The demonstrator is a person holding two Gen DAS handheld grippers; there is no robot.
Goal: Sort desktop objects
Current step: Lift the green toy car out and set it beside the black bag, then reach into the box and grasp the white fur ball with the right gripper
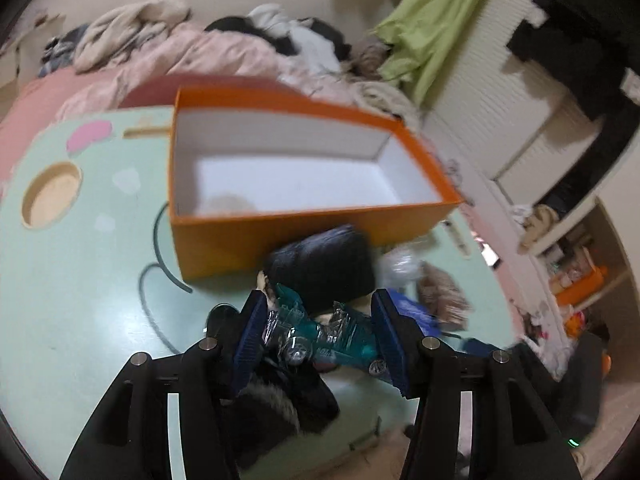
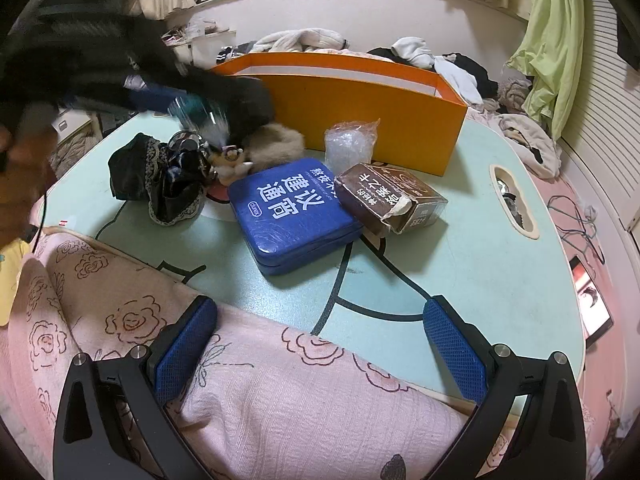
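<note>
On the pale green table point(image 2: 460, 248) stands one orange box point(image 1: 280, 236), open-topped, its white inside bare apart from one pale blur in a near corner. Before it lie one blue tin point(image 2: 292, 216), one brown carton point(image 2: 392, 200), one black lace-edged cloth point(image 2: 160, 180) and one clear bag point(image 2: 348, 144). The left gripper point(image 1: 320, 332) is clamped on one teal toy car point(image 1: 320, 336), held above the table just short of the box. The right gripper point(image 2: 320, 344) hangs with jaws wide apart, holding nothing.

Between the left gripper's point(image 1: 320, 332) ribbed blue pads point(image 1: 250, 336) sat a clear teal glossy plastic toy car point(image 1: 320, 334), beyond it a matt orange cardboard box point(image 1: 280, 236), while ahead of the right gripper point(image 2: 320, 356) lay a glossy blue tin point(image 2: 292, 216) and crinkled brown paper carton point(image 2: 390, 200).
</note>
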